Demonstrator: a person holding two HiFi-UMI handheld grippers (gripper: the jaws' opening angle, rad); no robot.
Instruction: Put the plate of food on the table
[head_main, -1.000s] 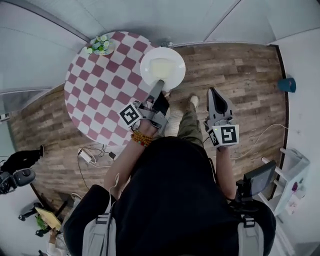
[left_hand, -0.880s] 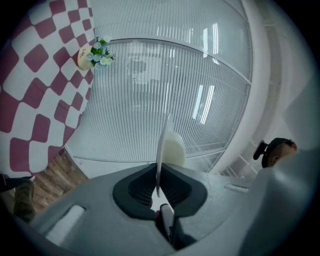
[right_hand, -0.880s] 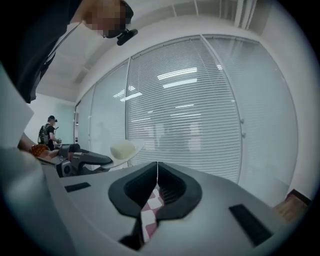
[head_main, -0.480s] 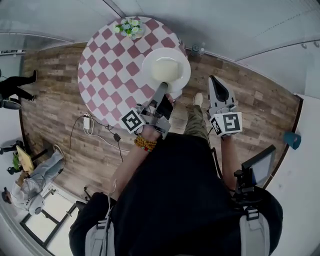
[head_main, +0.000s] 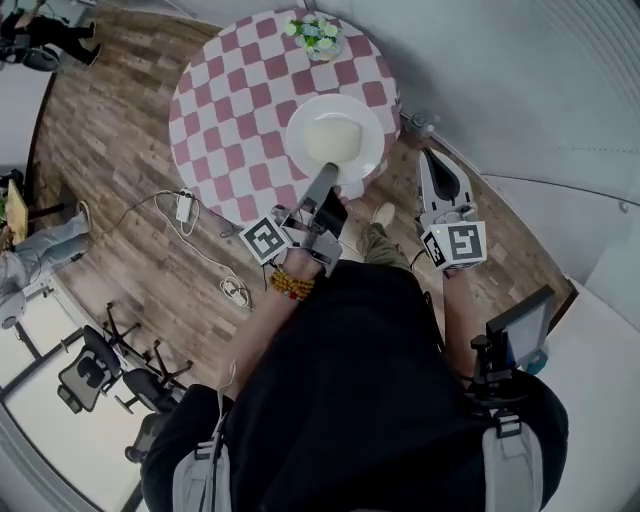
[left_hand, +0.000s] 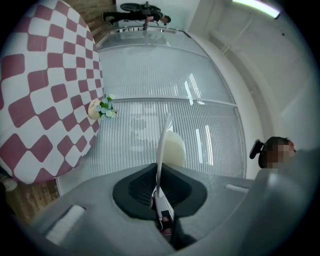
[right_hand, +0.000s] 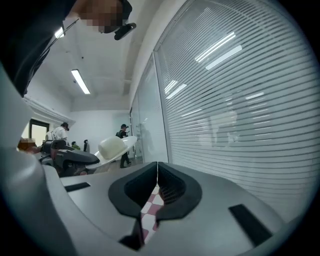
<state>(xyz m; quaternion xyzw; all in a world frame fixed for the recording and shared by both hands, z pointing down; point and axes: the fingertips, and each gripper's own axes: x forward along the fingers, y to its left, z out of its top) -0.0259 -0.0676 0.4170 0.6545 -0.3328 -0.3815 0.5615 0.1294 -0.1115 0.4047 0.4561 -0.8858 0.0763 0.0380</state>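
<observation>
A white plate carries a pale mound of food. It hangs over the right edge of the round red-and-white checked table. My left gripper is shut on the plate's near rim. In the left gripper view the plate is edge-on, pinched at the left gripper, with the food behind it and the table to the left. My right gripper hangs shut and empty to the right of the plate. In the right gripper view, the right gripper shows its jaws closed.
A small pot of flowers stands at the table's far edge. Cables and a power strip lie on the wooden floor left of me. Office chairs stand at lower left. A glass wall with blinds runs close on the right.
The view has swung round: table and plate now lie more centred ahead and the floor has rotated. The left gripper keeps its hold on the plate; the right gripper stays shut beside it.
</observation>
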